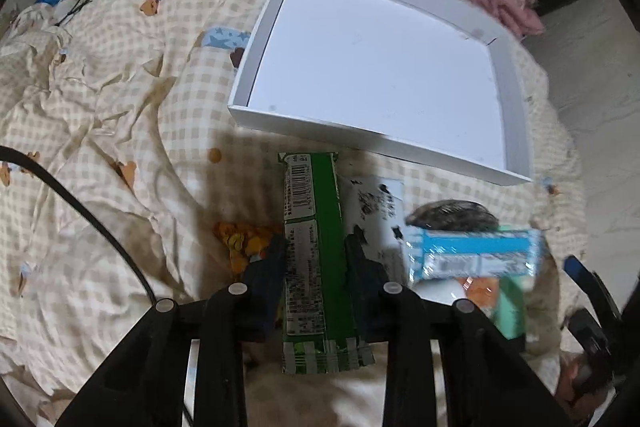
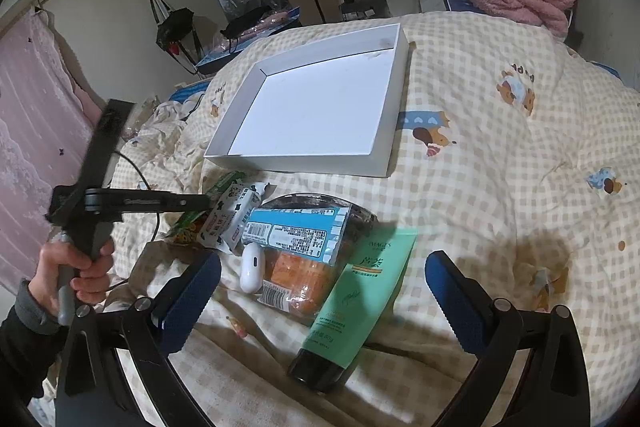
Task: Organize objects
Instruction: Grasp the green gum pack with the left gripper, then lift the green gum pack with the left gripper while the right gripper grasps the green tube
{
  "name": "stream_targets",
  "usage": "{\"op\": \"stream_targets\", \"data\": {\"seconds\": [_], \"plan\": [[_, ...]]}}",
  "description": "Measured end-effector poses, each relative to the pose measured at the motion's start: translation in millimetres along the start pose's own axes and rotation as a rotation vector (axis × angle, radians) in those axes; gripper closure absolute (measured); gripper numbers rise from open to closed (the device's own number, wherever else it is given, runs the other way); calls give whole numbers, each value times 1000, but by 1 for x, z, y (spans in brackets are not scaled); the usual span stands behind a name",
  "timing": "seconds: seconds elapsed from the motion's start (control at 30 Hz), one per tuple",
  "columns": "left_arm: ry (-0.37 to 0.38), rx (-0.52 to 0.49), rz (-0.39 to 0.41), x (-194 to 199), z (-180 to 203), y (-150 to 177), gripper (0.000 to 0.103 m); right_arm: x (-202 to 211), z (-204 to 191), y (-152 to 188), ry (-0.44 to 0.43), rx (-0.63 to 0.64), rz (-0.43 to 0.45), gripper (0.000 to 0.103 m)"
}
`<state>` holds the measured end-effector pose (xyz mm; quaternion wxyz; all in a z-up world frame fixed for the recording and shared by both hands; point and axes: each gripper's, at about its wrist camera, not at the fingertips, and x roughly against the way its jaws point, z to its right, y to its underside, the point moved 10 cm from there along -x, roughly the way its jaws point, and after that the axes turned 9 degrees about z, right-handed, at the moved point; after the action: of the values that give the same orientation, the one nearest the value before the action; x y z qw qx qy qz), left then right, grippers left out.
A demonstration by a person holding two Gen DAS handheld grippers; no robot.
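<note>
Your left hand-held gripper [image 1: 316, 247] is closed on the green snack bar [image 1: 314, 243], whose long axis points straight at the white tray [image 1: 304, 125] just beyond. Your right hand-held gripper [image 2: 322, 287] hangs open over the green tube [image 2: 360, 301].

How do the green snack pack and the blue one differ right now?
The green snack pack sits between the left gripper's fingers, which are closed on it; the blue snack pack is untouched, resting atop the clear container. From the left wrist view the green one points lengthwise toward the white tray, while the blue one lies crosswise. Both are long wrapped packs with barcode sides up, and neither is in the tray.
</note>
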<state>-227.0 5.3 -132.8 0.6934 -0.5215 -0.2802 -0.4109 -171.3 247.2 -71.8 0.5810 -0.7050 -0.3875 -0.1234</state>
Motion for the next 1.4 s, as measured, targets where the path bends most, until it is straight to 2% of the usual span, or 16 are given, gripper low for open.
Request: {"op": "stream_targets", "data": {"seconds": [0.07,0.2,0.37,0.53,0.7,0.8,0.87,0.93,1.0,1.2,1.27,1.33,1.4], "plan": [[-1,-14,18,12,-2,4,71,0,0,0,-3,-2,0,0],[50,-37,43,42,0,23,71,0,-1,1,-7,-1,2,0],[86,-55,59,58,1,38,71,1,-1,2,-15,-10,7,0],[54,-87,151,76,9,49,71,1,-2,4,-31,-30,10,0],[122,-55,209,86,23,44,71,3,-2,5,-39,-31,23,0],[113,-83,226,98,30,52,71,5,-4,6,-52,-45,23,0],[114,-84,222,104,33,60,71,7,-6,8,-52,-65,5,0],[107,-78,203,109,33,66,71,14,-15,10,-98,-108,-31,0],[116,-78,194,114,36,72,71,23,-24,10,-107,-114,-47,0],[134,-60,181,124,39,87,71,42,-46,8,-75,-49,-60,0],[119,-60,193,127,38,87,71,47,-50,11,-61,-43,-70,0],[94,-64,198,129,36,87,71,50,-52,21,-46,-52,-103,0],[103,-51,192,131,36,87,71,49,-53,28,-47,-71,-138,0]]}}
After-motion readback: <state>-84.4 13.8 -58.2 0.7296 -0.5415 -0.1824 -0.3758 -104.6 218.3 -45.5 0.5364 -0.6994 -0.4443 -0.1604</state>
